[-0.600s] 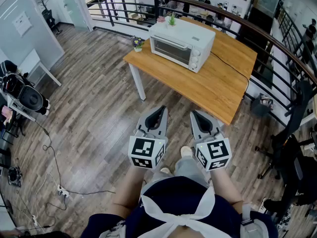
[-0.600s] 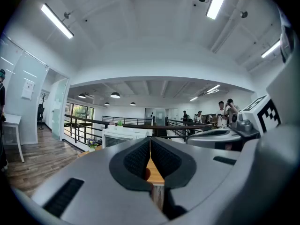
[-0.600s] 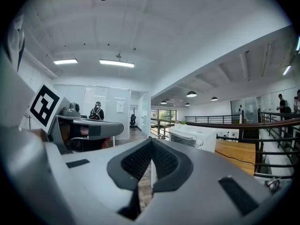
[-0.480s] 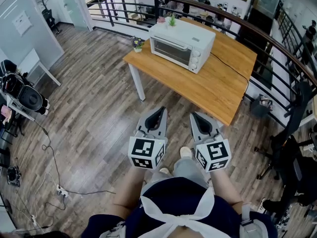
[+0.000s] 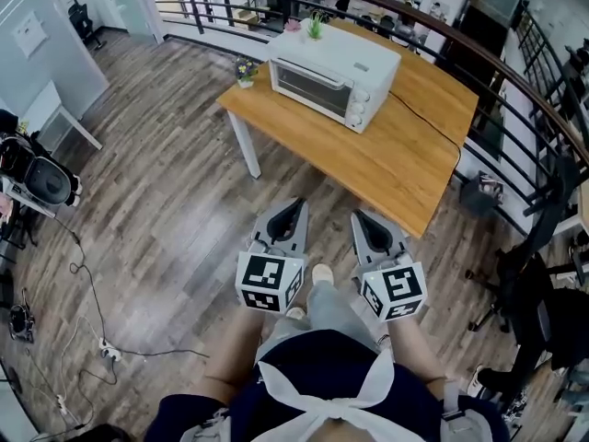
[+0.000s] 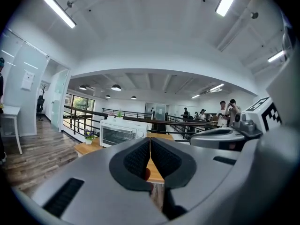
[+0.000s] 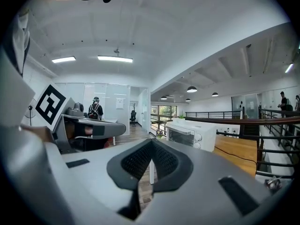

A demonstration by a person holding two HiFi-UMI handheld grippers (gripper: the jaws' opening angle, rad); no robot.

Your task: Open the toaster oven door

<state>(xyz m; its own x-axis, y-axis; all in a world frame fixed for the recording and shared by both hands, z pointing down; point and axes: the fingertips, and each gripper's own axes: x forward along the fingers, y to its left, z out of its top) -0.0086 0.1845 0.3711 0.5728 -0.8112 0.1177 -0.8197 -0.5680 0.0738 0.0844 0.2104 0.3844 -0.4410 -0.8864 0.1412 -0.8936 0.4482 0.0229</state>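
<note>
Head view has shifted a touch over the last half second. I'm walking toward the table, where the toaster oven sits well out of reach, door closed. Left gripper and right gripper are both pressed together, holding nothing.

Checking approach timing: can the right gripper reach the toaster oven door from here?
Probably not yet: the right gripper, shut, hangs short of the table, and the toaster oven sits toward its far side.
</note>
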